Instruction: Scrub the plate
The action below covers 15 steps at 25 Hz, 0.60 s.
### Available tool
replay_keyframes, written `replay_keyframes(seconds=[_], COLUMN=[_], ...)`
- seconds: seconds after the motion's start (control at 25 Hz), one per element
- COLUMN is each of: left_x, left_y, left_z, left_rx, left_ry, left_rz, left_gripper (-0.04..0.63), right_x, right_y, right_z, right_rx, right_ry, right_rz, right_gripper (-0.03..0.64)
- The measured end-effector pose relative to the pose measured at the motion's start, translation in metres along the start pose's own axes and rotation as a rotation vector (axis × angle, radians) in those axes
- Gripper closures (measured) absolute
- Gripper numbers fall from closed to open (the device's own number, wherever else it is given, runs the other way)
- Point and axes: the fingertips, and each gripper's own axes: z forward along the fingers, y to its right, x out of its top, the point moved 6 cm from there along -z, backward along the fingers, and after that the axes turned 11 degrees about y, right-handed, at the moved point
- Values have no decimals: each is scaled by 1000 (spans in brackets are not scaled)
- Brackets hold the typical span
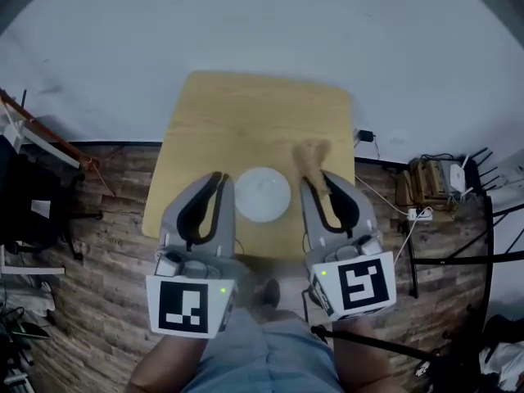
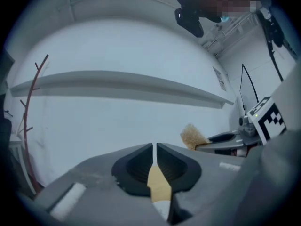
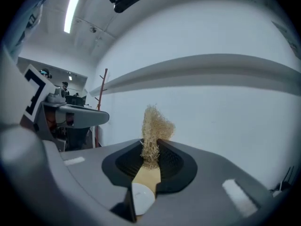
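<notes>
On the wooden worktop (image 1: 246, 113), a plain white plate (image 1: 262, 193) lay between the left hand-held gripper (image 1: 219, 178) and the right hand-held gripper (image 1: 315, 185). The left gripper view showed its jaws pressed together and empty, probably idle. The right gripper view showed jaws pinching a tan fibrous scrubber (image 3: 153, 126), likely readied for scrubbing.

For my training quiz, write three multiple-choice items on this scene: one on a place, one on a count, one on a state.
1. Where is the round white plate?
A) on the light wooden table, between the left tool and right tool
B) on the floor
C) on a shelf

2. How many plates are on the table?
A) three
B) one
C) two

3. The right tool is:
A) open, empty
B) shut on the plate
C) shut on the tan fibrous scrubber

Answers: 1 A, the head view shows it there; 2 B, only one is visible; 3 C, fibres stick out between its jaws.
</notes>
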Motion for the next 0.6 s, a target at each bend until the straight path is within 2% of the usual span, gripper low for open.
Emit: replay_keyframes(seconds=[0.08,0.16,0.32,0.6], left_x=[15,19,23,26], left_y=[7,13,9,-11], left_z=[-15,-28,-51,-58], left_rx=[14,22,40,-17], left_ry=[40,37,17,47], left_rz=[41,64,57,38], left_gripper=[548,548,549,558], right_x=[5,4,6,17], right_y=[-12,-19,-38,-59], right_z=[-13,-23,-34,-29], right_rx=[15,19,25,-28], right_ry=[15,13,8,22], right_rz=[11,20,18,0], right_gripper=[543,543,543,546])
